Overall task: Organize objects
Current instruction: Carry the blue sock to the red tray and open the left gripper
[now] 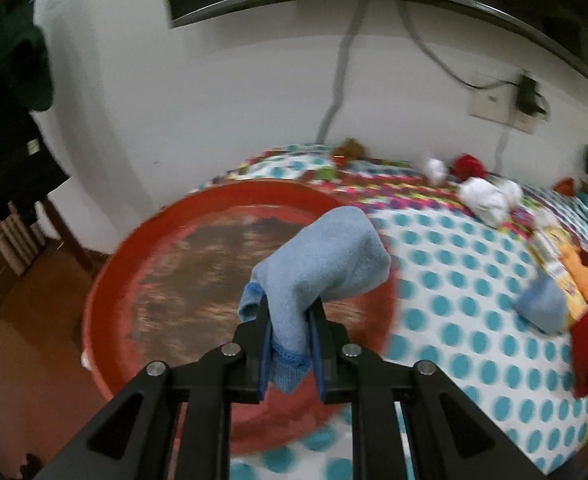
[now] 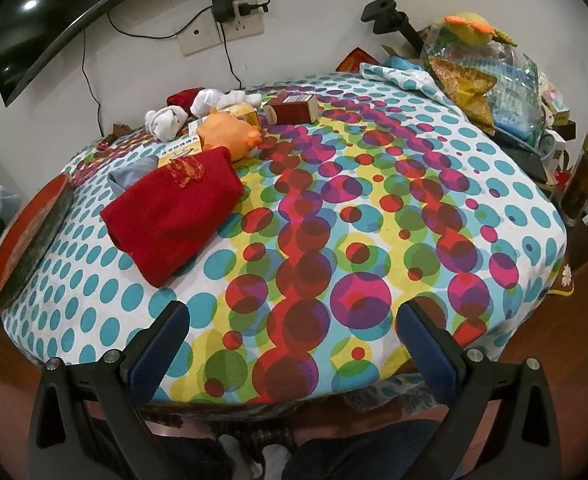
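Note:
My left gripper (image 1: pixel 288 312) is shut on a light blue cloth (image 1: pixel 326 264) and holds it above a round red basin (image 1: pixel 110 280) at the table's left edge. The basin also shows in the right wrist view (image 2: pixel 26 240), at the far left. My right gripper (image 2: pixel 290 328) is open and empty above the near edge of the table with the dotted cloth (image 2: pixel 374 208). A folded red cloth (image 2: pixel 174 216) lies left of centre. A second light blue cloth (image 1: pixel 542 308) lies beside it, also seen in the right wrist view (image 2: pixel 130 174).
White balled socks (image 2: pixel 166 120), an orange plush toy (image 2: pixel 230 136), yellow boxes (image 2: pixel 246 114) and a dark red box (image 2: pixel 294 110) lie at the table's back. A pile of bags and toys (image 2: pixel 486 64) fills the back right. A wall with a socket (image 2: pixel 230 28) stands behind.

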Demonstrator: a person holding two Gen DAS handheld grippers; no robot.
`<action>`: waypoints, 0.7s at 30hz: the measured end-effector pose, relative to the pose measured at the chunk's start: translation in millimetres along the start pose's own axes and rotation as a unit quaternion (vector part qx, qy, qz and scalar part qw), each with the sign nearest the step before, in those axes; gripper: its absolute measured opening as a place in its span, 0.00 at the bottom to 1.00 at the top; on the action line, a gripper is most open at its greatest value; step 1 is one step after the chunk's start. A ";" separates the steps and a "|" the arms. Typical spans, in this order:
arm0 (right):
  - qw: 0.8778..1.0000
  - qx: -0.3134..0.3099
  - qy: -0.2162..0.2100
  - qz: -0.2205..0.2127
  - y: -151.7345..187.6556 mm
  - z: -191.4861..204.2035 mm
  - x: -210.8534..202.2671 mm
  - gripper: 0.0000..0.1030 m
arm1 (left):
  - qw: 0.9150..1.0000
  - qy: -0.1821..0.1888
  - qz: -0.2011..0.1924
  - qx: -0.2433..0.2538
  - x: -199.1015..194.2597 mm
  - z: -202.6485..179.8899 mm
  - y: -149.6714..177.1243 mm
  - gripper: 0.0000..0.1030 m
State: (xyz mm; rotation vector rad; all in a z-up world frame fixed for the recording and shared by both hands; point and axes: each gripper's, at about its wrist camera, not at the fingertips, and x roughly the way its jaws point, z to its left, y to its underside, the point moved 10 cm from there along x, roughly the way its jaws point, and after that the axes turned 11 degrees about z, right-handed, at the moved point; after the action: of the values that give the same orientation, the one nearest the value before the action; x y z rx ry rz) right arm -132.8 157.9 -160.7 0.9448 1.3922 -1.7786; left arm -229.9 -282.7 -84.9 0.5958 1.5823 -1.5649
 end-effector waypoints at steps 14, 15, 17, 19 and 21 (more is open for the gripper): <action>1.000 -0.014 0.014 -0.002 1.9 3.6 5.1 1.00 | 0.995 -0.058 0.046 -0.064 51.9 104.7 4.2 0.16; 1.000 -0.016 0.016 -0.003 2.3 3.9 5.2 1.00 | 0.995 -0.060 0.048 -0.066 54.6 107.6 4.7 0.16; 1.000 -0.020 0.020 -0.004 2.5 4.7 5.9 1.00 | 0.994 -0.063 0.055 -0.073 61.1 114.1 7.1 0.16; 0.999 -0.023 0.024 -0.006 2.8 4.7 6.2 1.00 | 0.993 -0.060 0.063 -0.083 66.8 119.1 9.3 0.16; 0.999 -0.027 0.028 -0.007 3.1 5.2 7.0 1.00 | 0.992 -0.060 0.069 -0.086 71.5 122.1 10.3 0.16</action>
State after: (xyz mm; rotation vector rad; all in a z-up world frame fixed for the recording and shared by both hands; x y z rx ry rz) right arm -134.4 151.7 -167.4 0.9663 1.4776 -1.7272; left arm -235.1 -414.9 -136.1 0.4963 1.5324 -1.3224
